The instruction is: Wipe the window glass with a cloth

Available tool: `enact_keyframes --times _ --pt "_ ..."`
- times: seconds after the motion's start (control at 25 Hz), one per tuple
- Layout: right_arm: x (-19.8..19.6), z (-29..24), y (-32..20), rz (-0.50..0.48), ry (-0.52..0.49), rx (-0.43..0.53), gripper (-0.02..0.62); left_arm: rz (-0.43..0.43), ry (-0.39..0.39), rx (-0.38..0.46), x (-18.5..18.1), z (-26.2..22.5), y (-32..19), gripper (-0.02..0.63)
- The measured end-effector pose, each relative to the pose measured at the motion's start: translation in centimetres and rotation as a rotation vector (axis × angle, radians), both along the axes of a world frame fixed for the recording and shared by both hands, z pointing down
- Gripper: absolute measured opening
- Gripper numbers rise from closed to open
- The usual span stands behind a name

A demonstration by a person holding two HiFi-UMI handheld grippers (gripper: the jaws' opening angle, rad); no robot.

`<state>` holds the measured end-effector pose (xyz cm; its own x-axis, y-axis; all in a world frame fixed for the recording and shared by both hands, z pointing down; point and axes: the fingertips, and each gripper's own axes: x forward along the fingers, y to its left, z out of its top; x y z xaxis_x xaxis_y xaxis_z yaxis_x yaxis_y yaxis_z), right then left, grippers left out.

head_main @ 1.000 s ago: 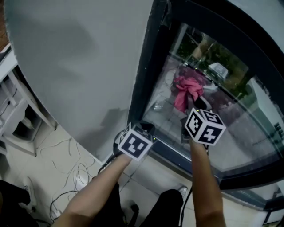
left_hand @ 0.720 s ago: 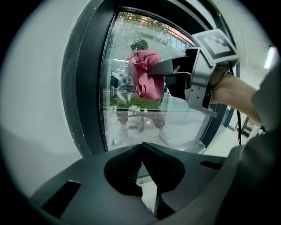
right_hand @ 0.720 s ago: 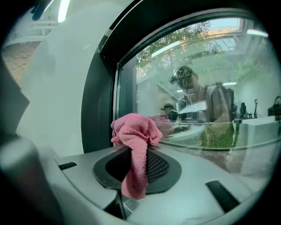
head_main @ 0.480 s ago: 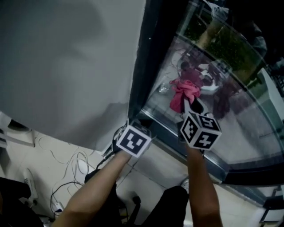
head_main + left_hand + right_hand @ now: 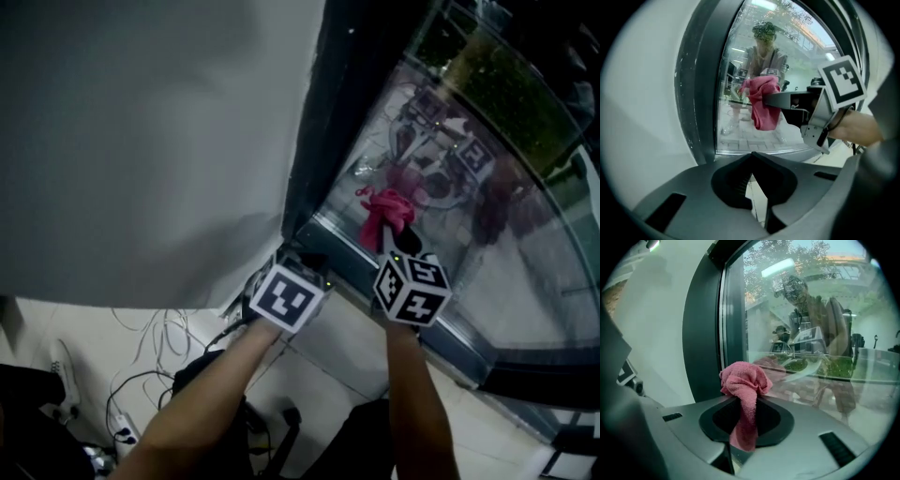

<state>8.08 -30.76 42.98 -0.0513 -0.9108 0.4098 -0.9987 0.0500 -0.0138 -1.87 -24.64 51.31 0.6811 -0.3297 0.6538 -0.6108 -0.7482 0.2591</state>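
Note:
A pink cloth is bunched in my right gripper, whose jaws are shut on it. The cloth presses against the window glass near its lower left corner, beside the dark frame. My left gripper hovers by the frame's bottom corner, jaws shut with nothing between them. In the left gripper view the right gripper reaches in from the right with the cloth against the pane.
A pale grey wall fills the left. Below lie a tiled floor with white cables and a power strip. The glass reflects a person and both grippers.
The right gripper and cloth have slid down and left along the glass toward the frame's lower corner. The head view has shifted; the left gripper stays close to the frame.

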Motion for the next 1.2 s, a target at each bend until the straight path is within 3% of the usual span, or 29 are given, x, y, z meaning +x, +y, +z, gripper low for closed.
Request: enact_keyframes --times 0.84,1.2 --pt "-0.2 18.2 0.0 0.046 -0.103 -0.251 0.071 -0.014 -0.126 -0.097 -1.5 4.7 0.2 0.002" --pt "-0.1 23.3 -0.2 0.073 -0.147 -0.335 0.071 0.008 -0.146 -0.128 -1.5 5.7 2.1 0.002"
